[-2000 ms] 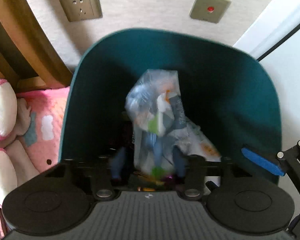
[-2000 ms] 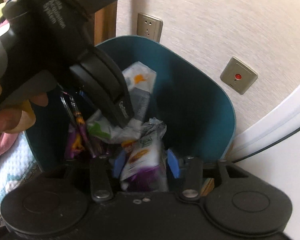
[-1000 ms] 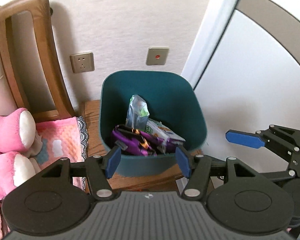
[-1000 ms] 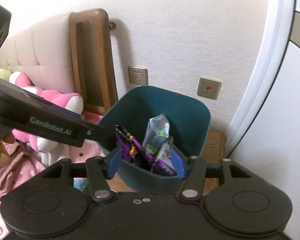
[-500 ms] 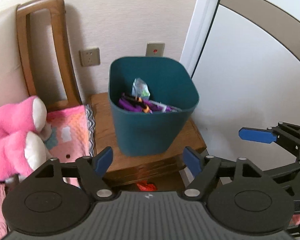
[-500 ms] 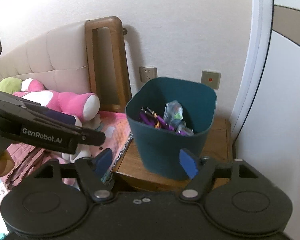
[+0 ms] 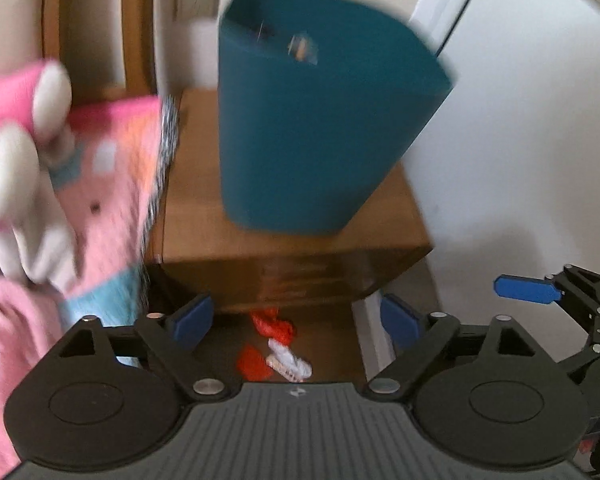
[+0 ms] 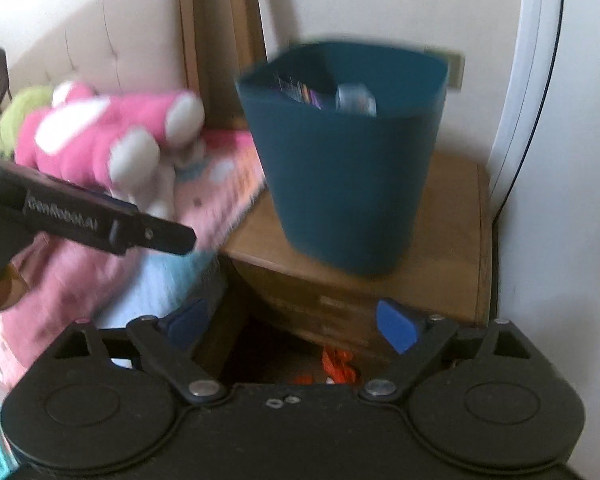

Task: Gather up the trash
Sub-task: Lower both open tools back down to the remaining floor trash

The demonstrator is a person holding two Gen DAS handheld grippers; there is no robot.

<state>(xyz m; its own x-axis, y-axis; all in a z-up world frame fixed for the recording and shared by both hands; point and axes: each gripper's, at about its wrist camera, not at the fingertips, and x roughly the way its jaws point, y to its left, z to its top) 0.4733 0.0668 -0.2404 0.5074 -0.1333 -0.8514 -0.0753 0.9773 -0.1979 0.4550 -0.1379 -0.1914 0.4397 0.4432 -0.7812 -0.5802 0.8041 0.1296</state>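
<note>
Purple wrappers [image 8: 300, 92] are held in the teal plastic bin [image 8: 348, 184]; crumpled red-and-white trash [image 7: 278, 346] lies near; the left gripper [image 7: 296, 318] and right gripper [image 8: 290, 326], just opened wide, are empty.

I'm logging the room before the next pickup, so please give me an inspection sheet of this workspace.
Surface: wooden nightstand, bare beside the bin.
Job's things: teal bin upright on the nightstand, wrappers inside; red and white wrappers on the floor below.
Clutter: pink plush toy and pink blanket on the bed.
Grippers: left claw and right claw have just been opening, nothing between the jaws.
Cables: nothing seen.
Surroundings: wall socket, wooden headboard frame, white door.
</note>
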